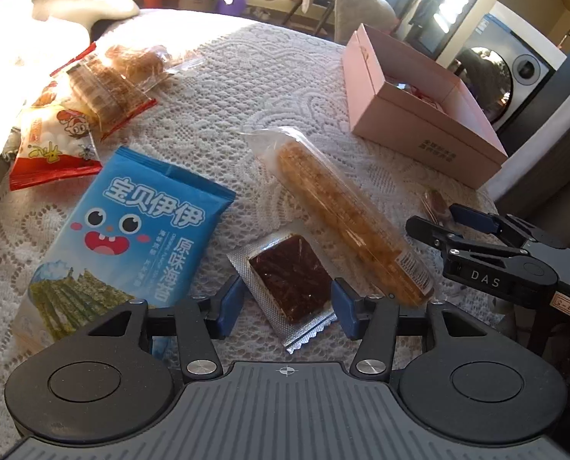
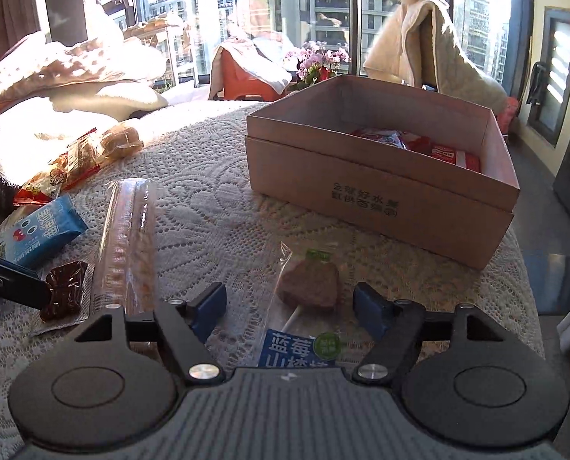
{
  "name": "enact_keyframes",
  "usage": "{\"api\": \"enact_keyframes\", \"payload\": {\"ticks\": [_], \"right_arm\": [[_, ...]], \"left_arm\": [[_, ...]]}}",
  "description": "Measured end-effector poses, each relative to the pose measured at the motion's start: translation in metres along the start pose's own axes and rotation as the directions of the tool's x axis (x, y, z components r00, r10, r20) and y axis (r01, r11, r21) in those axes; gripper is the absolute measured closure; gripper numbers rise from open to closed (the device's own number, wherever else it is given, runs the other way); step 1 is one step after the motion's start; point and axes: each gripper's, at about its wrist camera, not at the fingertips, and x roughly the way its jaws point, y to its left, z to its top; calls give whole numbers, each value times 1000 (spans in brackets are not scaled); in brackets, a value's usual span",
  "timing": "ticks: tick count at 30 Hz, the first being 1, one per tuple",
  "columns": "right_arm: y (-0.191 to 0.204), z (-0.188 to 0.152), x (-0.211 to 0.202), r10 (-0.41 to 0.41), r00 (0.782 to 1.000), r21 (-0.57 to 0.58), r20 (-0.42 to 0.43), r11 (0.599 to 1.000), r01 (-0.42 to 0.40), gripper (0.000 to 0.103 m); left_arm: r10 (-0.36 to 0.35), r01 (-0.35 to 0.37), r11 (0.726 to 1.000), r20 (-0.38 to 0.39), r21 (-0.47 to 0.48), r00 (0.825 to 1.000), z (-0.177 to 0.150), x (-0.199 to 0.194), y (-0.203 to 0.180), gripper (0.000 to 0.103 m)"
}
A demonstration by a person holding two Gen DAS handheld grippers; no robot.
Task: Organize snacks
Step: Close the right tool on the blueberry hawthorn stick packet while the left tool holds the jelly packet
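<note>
On the lace-covered bench: both tongs open over wrapped snacks.
Left tongs [image 1: 288, 304] straddle the dark bar [image 1: 290, 278], unclamped; right tongs [image 2: 289, 308] straddle the lollipop [image 2: 311, 283], holding nothing. Box [image 2: 381, 195] stands beyond. Risk: slick film slipping or lace snagging. Right tongs read "DAS"; lollipop label "蓝莓山楂".

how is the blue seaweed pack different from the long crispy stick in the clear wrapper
The blue seaweed pack is broad, flat and opaque, printed with a cartoon face; the long crispy stick is narrow, in a clear wrapper showing golden-brown food. The pack lies left of the dark square snack, the stick right of it. Both lie flat on the lace tablecloth, outside the pink box.
</note>
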Motion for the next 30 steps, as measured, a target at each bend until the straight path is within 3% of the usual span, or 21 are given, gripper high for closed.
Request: {"api": "enact_keyframes", "payload": {"ticks": [6,11,15,20,25,30], "right_arm": [[2,-2,1,-9,1000,-9,-3,1000,9,25],[2,-2,1,-8,1000,-9,-5,1000,8,23],[2,-2,1,-8,1000,-9,-5,1000,8,23],[2,-2,1,-8,1000,-9,-5,1000,8,22],[2,-2,1,-8,1000,-9,-4,1000,8,22],[2,-1,1,-7,1000,-8,-4,1000,7,22]], "left_arm": [[54,-57,995,33,83,998,7,13,-19,46],[103,-114,974,67,194,992,2,16,-33,45],[149,-169,962,108,213,983,3,7,-30,50],[78,-100,973,109,207,991,5,2,-29,51],[123,-144,953,96,265,988,-1,18,-40,54],[95,-115,967,96,228,991,2,17,-30,59]]}}
